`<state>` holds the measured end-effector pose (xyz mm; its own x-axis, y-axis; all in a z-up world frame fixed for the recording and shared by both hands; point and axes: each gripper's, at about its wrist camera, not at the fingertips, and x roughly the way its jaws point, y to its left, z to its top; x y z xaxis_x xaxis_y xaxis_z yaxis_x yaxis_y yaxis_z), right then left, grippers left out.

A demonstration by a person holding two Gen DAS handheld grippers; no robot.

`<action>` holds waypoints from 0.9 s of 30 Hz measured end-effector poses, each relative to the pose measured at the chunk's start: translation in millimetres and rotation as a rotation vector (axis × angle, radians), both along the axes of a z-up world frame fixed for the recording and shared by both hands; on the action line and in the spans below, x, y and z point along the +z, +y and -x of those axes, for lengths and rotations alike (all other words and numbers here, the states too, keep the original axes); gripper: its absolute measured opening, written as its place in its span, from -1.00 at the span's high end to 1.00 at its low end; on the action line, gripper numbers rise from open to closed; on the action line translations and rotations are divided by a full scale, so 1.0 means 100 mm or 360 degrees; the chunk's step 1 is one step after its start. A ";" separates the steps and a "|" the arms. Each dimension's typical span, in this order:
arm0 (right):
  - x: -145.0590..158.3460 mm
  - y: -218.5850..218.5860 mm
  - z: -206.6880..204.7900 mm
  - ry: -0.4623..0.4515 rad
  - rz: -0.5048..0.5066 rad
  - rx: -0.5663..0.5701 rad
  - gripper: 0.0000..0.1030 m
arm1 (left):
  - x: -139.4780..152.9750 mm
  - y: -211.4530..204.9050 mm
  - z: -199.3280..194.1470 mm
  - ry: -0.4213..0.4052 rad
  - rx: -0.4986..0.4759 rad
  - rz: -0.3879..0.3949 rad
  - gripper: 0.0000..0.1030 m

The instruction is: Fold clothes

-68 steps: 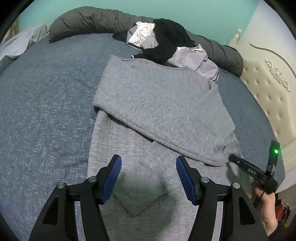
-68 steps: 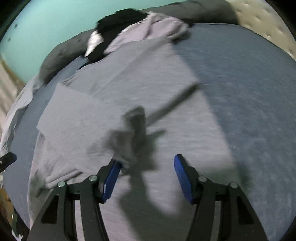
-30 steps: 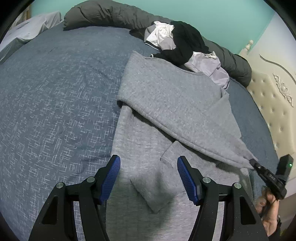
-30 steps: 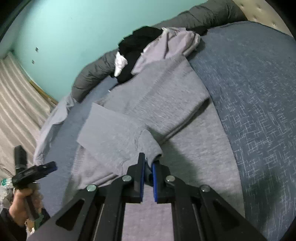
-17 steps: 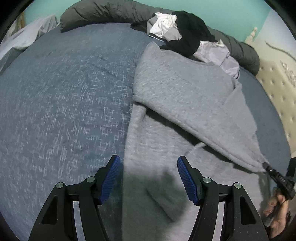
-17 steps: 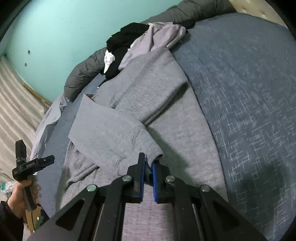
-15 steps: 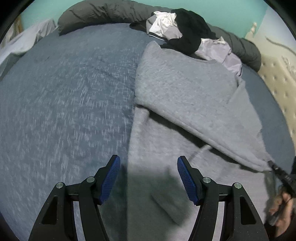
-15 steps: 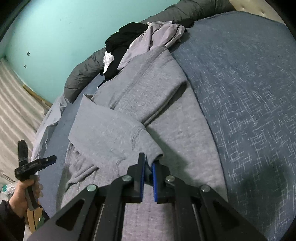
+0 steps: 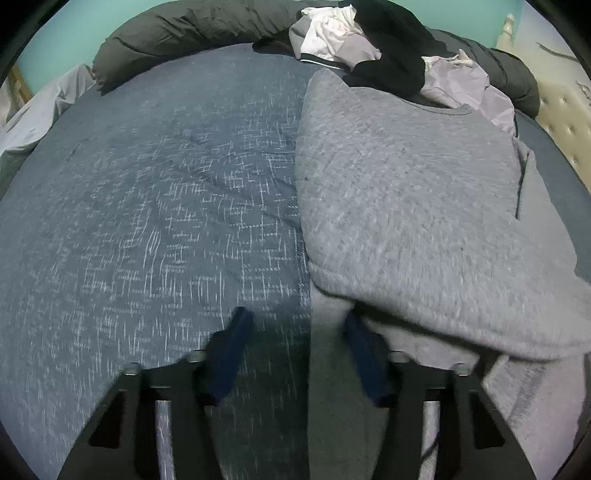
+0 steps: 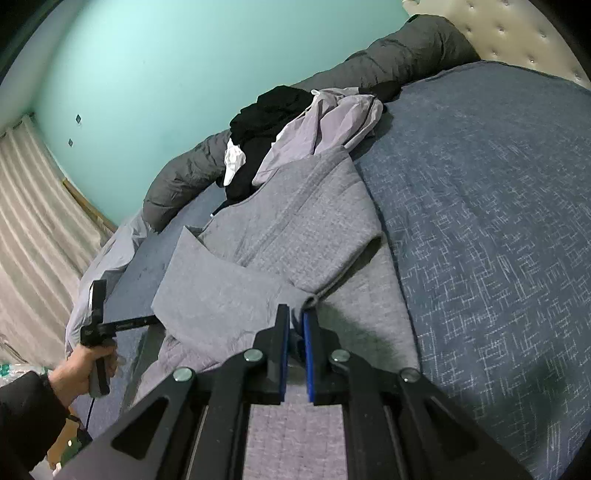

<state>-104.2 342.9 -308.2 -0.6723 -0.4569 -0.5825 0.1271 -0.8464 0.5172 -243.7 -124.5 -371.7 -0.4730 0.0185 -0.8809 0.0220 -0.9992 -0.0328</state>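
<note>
Right gripper (image 10: 294,332) jaws clenched on grey quilted sweatshirt (image 9: 406,206), spread on blue bed (image 9: 147,221) | left gripper (image 9: 299,354) jaws closing astride its edge, not pinching | risk: catching bedcover, or only one layer.

A sweater (image 9: 406,192) is spread on the bed (image 9: 147,221), right of its middle in the left wrist view. Behind it, a clothes pile (image 9: 380,48) is heaped against a rolled duvet (image 9: 177,26).

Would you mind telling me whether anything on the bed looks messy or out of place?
Yes: a heap of clothes lies crumpled at the far edge of the bed, overlapping the sweater collar. The sweater's fold is slanted.
</note>
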 end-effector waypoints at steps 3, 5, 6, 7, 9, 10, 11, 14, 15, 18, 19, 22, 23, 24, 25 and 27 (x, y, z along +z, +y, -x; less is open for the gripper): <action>-0.13 0.02 0.03 -0.0083 0.0006 -0.0013 0.87 | -0.05 -0.04 0.05 0.0014 -0.0011 -0.0015 0.28; -0.19 0.03 0.05 -0.0114 0.0010 -0.0015 0.87 | -0.06 -0.06 0.07 0.0045 -0.0011 -0.0032 0.34; -0.22 0.03 0.05 -0.0129 0.0012 -0.0015 0.87 | -0.06 -0.06 0.08 0.0060 -0.0011 -0.0035 0.36; -0.23 0.03 0.05 -0.0137 0.0011 -0.0014 0.87 | -0.06 -0.06 0.09 0.0066 -0.0013 -0.0034 0.37; -0.24 0.02 0.05 -0.0145 0.0015 -0.0012 0.87 | -0.05 -0.05 0.10 0.0083 -0.0023 -0.0031 0.51; -0.25 0.01 0.05 -0.0149 0.0019 -0.0011 0.87 | -0.04 -0.05 0.09 0.0101 -0.0032 -0.0030 0.57; -0.26 0.00 0.06 -0.0152 0.0017 -0.0010 0.87 | -0.02 -0.04 0.08 0.0122 -0.0035 -0.0030 0.70; -0.27 -0.04 0.06 -0.0160 0.0011 0.0003 0.87 | 0.04 -0.09 0.05 0.0184 0.0000 -0.0081 0.87; -0.28 -0.05 0.07 -0.0162 0.0011 0.0009 0.87 | 0.05 -0.11 0.04 0.0199 0.0013 -0.0101 0.88; -0.29 -0.07 0.08 -0.0165 0.0012 0.0024 0.87 | 0.03 -0.16 0.04 0.0206 0.0045 -0.0165 0.88; -0.29 -0.08 0.08 -0.0167 0.0014 0.0028 0.87 | 0.02 -0.16 0.04 0.0202 0.0048 -0.0171 0.88; -0.29 -0.08 0.10 -0.0167 0.0020 0.0032 0.87 | -0.02 -0.12 -0.01 0.0200 0.0059 -0.0166 0.76; -0.29 -0.09 0.10 -0.0167 0.0021 0.0033 0.87 | -0.03 -0.09 -0.04 0.0202 0.0063 -0.0160 0.52; -0.29 -0.09 0.10 -0.0166 0.0022 0.0033 0.87 | -0.02 -0.08 -0.03 0.0216 0.0058 -0.0160 0.33; -0.29 -0.10 0.10 -0.0167 0.0024 0.0036 0.87 | 0.02 -0.07 0.00 0.0230 0.0055 -0.0175 0.32; -0.30 -0.11 0.10 -0.0174 0.0026 0.0042 0.87 | 0.05 -0.08 0.07 0.0251 0.0055 -0.0186 0.32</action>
